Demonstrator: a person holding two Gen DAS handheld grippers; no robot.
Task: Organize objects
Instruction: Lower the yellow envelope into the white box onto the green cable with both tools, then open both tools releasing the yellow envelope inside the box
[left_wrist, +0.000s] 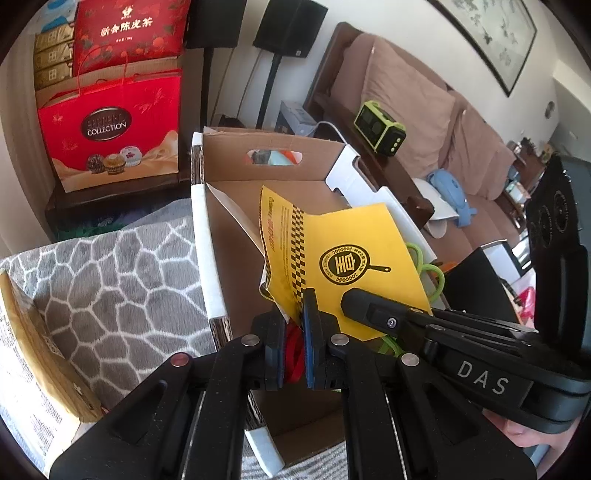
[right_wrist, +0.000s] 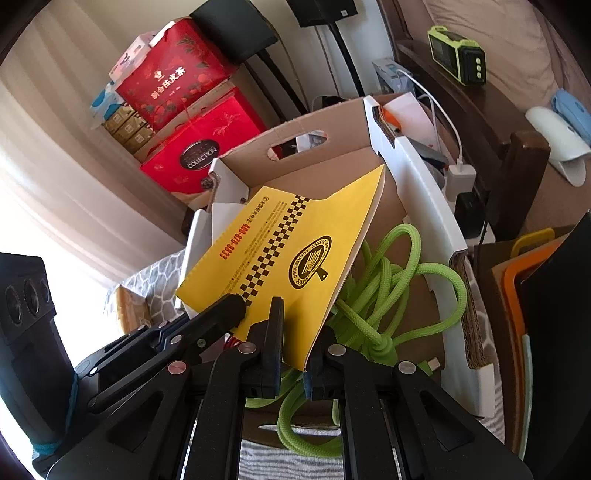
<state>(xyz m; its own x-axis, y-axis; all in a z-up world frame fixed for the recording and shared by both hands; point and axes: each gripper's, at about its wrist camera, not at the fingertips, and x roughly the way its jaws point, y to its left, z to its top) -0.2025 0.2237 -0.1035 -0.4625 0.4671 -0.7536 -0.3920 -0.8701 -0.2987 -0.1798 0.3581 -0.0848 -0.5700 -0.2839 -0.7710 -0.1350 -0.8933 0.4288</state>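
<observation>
A yellow paper bag (left_wrist: 351, 251) with a black frying-pan logo hangs tilted over an open cardboard box (left_wrist: 204, 240). My left gripper (left_wrist: 300, 308) is shut on the bag's lower edge, and something red shows between its pads below the paper. The right gripper (left_wrist: 352, 301) grips the same edge just to the right. In the right wrist view the right gripper (right_wrist: 295, 332) is shut on the near corner of the yellow bag (right_wrist: 288, 251), with the left gripper (right_wrist: 234, 306) beside it. A coiled green rope (right_wrist: 388, 288) lies inside the box (right_wrist: 424, 192), partly under the bag.
Red gift bags (left_wrist: 110, 122) are stacked behind the box. A grey patterned cushion (left_wrist: 110, 280) lies to its left. To its right are a green radio (left_wrist: 380, 129) on a dark wooden ledge, a sofa (left_wrist: 424, 99), and orange and dark flat items (right_wrist: 517, 288).
</observation>
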